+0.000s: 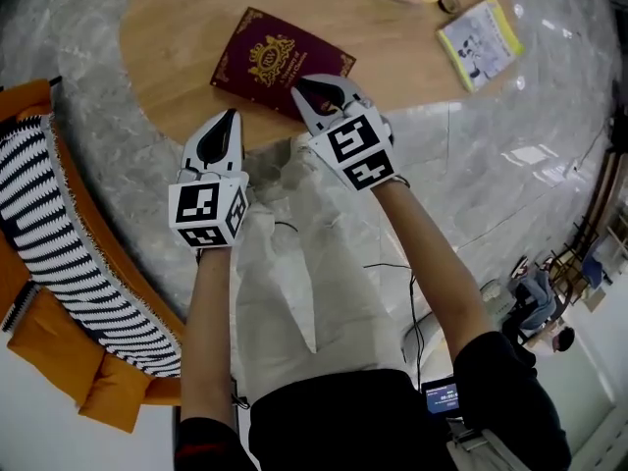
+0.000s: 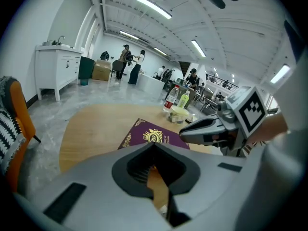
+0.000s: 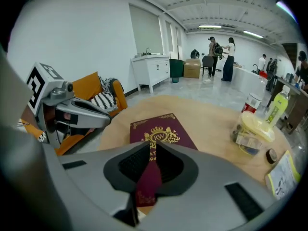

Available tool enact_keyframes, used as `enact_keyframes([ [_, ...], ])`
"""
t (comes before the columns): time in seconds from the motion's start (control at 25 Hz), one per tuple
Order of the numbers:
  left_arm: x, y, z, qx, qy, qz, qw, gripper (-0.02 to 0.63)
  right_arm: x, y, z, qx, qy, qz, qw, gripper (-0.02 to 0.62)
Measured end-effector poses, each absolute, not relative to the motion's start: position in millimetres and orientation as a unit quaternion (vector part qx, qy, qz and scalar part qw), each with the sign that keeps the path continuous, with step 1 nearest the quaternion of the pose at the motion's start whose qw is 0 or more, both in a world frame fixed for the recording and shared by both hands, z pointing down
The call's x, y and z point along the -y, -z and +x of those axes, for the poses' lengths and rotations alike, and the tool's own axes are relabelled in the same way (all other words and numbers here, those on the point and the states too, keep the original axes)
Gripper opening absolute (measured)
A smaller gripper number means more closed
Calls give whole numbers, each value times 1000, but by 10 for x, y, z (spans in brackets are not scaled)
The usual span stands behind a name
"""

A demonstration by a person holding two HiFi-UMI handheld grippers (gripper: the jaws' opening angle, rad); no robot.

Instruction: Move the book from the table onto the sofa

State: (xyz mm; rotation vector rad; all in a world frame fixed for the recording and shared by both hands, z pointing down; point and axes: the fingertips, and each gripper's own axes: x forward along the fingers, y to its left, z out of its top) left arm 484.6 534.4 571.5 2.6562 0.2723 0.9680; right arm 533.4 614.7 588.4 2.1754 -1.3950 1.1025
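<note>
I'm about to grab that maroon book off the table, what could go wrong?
The maroon gold-crested book lies flat on the round wooden table, so the tongs may push it instead of getting under its near edge. The left tongs are shut and the right tongs barely parted; both probably need opening first. Gripped by one edge, the book might sag or slip before the orange sofa.

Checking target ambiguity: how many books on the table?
2: a maroon book near the front edge of the table, a yellow booklet at its right edge. More may lie off-frame.
</note>
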Motion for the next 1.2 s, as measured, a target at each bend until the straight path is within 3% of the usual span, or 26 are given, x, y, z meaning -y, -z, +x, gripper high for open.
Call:
enact_keyframes([
  [0.12,-5373,-5842,4782,-94,-343,921,157,15,-6138,-6091,5389,497,-397,751,178,130],
  [0.28,-5397,-5938,4699,-91,-349,918,166,15,-6125,-6271,5531,499,-402,741,200,172],
  [0.72,-5233,-6101,4476,-76,-359,910,194,15,-6068,-6512,5745,478,-411,741,231,186],
  [0.92,-5186,-6134,4360,-74,-362,905,211,16,-6041,-6522,5688,465,-408,752,228,144],
  [1.2,-5248,-6157,4282,-85,-364,900,226,17,-6070,-6522,5712,447,-410,769,202,133],
])
